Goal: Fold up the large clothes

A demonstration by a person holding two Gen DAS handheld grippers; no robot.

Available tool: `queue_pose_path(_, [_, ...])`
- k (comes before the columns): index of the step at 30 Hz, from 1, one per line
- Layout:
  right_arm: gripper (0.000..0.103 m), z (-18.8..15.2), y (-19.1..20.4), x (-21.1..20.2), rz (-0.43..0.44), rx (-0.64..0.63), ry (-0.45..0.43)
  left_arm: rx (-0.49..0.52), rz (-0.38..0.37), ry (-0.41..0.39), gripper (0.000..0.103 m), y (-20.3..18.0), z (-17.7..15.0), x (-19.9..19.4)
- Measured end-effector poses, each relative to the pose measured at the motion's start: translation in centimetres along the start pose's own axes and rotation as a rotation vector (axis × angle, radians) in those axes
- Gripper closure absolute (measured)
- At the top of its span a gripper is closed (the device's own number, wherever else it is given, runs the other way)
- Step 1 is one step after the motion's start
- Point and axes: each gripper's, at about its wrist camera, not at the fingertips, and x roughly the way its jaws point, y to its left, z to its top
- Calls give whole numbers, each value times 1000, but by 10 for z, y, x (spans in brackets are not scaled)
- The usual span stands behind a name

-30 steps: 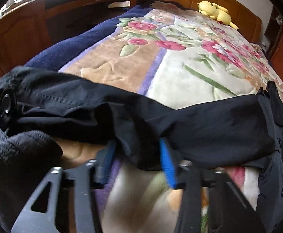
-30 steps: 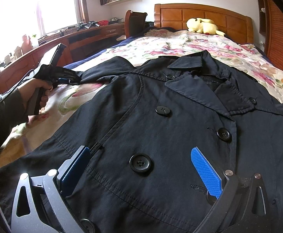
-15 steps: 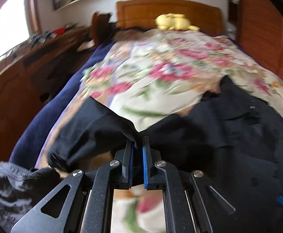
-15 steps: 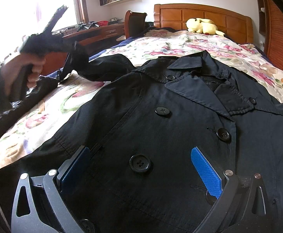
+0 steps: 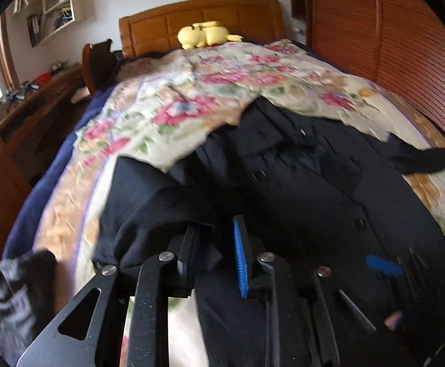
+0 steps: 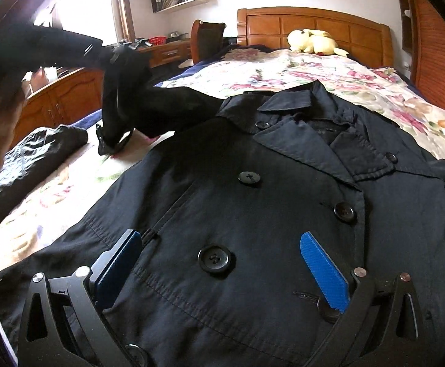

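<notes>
A black double-breasted coat (image 6: 268, 214) lies face up on the flowered bed cover (image 6: 329, 73). My left gripper (image 5: 214, 253) is partly shut on the coat's left sleeve (image 5: 149, 211) and holds it lifted above the coat's front. In the right wrist view the sleeve (image 6: 136, 101) hangs in the air from the left gripper (image 6: 115, 52) at the upper left, its cuff touching the bed. My right gripper (image 6: 222, 272) is open and rests on the coat's lower front, a large button (image 6: 214, 258) between its fingers.
A dark folded garment (image 6: 32, 159) lies on the bed's left edge. A yellow plush toy (image 6: 311, 41) sits at the wooden headboard (image 6: 314, 24). A wooden desk (image 6: 69, 98) and a chair (image 6: 207, 39) stand left of the bed. A wooden wardrobe (image 5: 390, 46) stands to the right.
My left gripper closed on the sleeve, lifted it off the bed and swung it right, over the coat's front. The right gripper stayed still on the coat.
</notes>
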Motion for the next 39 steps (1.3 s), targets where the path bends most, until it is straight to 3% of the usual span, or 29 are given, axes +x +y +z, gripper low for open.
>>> queue_pose_path(5, [0, -2, 2, -1, -4, -4, -1, -1, -89, 12, 70, -9, -43, -16])
queue_pose_path(14, [0, -1, 3, -1, -9, -7, 6, -25, -122, -22, 67, 4, -89, -49])
queue_pose_path(19, [0, 6, 9, -3, -32, -41, 24, -43, -127, -69, 57, 19, -95, -67])
queue_pose_path(27, [1, 66, 48, -31, 25, -163, -22, -107, -92, -109, 56, 57, -98, -84])
queue_pose_path(32, [14, 105, 77, -13, 105, -213, -18, -154, -73, -145, 56, 80, -97, -98])
queue_pose_path(37, [26, 129, 104, 33, 140, -267, 37, -174, -38, -152, 56, 96, -103, -102])
queue_pose_path(39, [41, 134, 108, 54, 140, -283, 70, -179, -40, -161, 56, 100, -106, -104])
